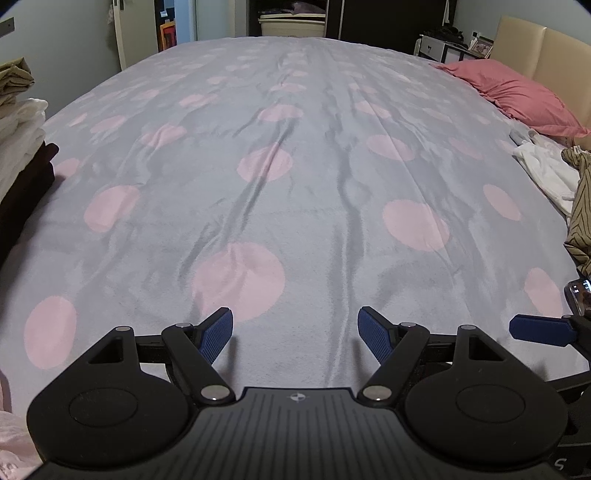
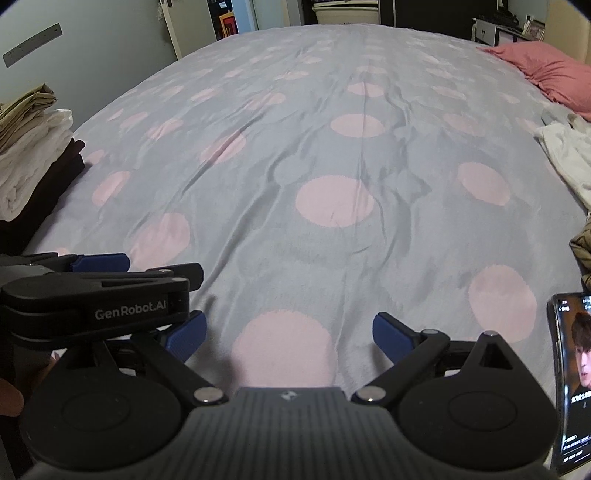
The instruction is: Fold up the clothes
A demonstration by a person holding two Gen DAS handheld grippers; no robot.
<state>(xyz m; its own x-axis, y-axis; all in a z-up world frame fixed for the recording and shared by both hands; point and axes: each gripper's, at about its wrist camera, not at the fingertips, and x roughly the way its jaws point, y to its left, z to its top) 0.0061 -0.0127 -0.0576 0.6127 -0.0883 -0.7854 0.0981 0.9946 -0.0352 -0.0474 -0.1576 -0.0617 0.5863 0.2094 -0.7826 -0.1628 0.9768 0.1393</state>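
Spotted bedspread (image 1: 295, 184) bare; both grippers' fingers apart, empty; phone (image 2: 572, 380) screen readable only right view.

A grey bedspread with pink dots (image 1: 295, 206) fills the view, creased in long lines down its middle. Up at the far right, a pink pillow (image 1: 517, 94) leans against the beige headboard (image 1: 546, 51). Along the right edge, a phone (image 2: 572, 380) stands with its screen lit, showing video and small text. Behind the bed, a pale laundry basket (image 1: 291, 24) sits in a dark wardrobe opening, and a small white side table (image 1: 443, 48) stands near the headboard.
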